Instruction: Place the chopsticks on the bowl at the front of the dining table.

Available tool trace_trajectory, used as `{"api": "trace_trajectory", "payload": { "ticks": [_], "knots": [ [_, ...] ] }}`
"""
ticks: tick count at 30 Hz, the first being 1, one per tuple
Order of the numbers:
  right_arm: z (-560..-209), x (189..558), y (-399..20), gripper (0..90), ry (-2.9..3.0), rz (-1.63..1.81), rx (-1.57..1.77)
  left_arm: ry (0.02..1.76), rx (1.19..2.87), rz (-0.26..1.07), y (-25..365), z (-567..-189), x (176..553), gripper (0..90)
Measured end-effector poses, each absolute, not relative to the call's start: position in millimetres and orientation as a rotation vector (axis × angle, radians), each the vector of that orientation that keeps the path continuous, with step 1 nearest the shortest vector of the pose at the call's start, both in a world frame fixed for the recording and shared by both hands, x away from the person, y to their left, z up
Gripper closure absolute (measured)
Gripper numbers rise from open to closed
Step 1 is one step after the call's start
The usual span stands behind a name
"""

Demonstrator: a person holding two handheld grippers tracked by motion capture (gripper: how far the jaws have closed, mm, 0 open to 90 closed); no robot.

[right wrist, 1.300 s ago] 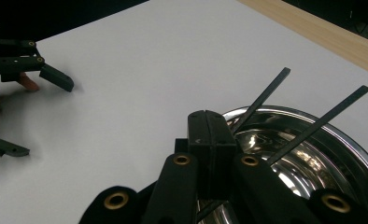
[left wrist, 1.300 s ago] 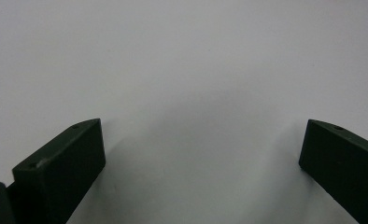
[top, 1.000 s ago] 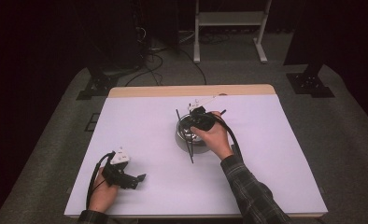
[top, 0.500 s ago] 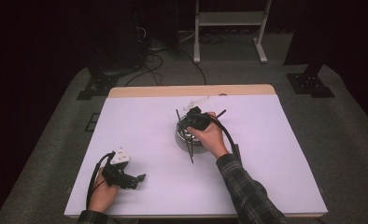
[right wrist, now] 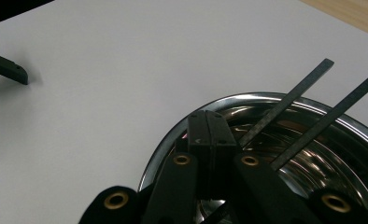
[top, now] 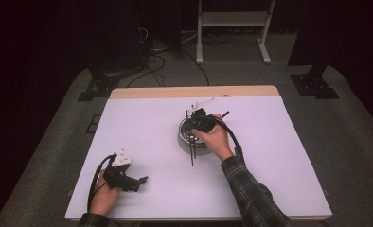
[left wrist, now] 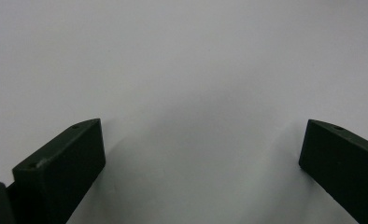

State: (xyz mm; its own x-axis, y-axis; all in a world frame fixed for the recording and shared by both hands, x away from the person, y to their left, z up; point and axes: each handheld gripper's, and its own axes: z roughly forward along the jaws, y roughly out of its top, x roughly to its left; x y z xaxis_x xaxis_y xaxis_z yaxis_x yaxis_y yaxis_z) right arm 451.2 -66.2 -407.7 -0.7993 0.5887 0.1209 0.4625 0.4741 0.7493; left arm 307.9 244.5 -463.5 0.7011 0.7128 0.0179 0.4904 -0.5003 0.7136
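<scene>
A shiny metal bowl [top: 188, 141] stands near the middle of the white table. Several thin black strips lean in it; a long strip [top: 191, 153] sticks out over its near rim, and two strips [right wrist: 285, 100] cross the rim in the right gripper view. My right gripper [top: 199, 119] hovers over the bowl, its jaws pressed together above the rim [right wrist: 173, 133], with nothing visible between the tips [right wrist: 209, 133]. My left gripper [top: 136, 182] rests low on the table at the front left, jaws wide apart [left wrist: 201, 154] over bare white surface.
The white sheet [top: 279, 156] covers the table, with a wooden strip [top: 194, 91] along the far edge. A black jaw tip [right wrist: 7, 67] of the other gripper lies far off on the sheet. Dark floor, cables and stands lie beyond.
My right hand has shifted slightly left and away over the bowl. The left gripper and the strips have stayed put.
</scene>
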Motion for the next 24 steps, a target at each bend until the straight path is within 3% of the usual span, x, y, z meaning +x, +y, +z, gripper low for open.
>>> {"api": "trace_trajectory", "payload": {
  "ticks": [24],
  "knots": [
    [-408,450,-78,89.5,2.549,1.231,0.944,0.914,2.201,0.407,244,-464,308,0.0]
  ]
}}
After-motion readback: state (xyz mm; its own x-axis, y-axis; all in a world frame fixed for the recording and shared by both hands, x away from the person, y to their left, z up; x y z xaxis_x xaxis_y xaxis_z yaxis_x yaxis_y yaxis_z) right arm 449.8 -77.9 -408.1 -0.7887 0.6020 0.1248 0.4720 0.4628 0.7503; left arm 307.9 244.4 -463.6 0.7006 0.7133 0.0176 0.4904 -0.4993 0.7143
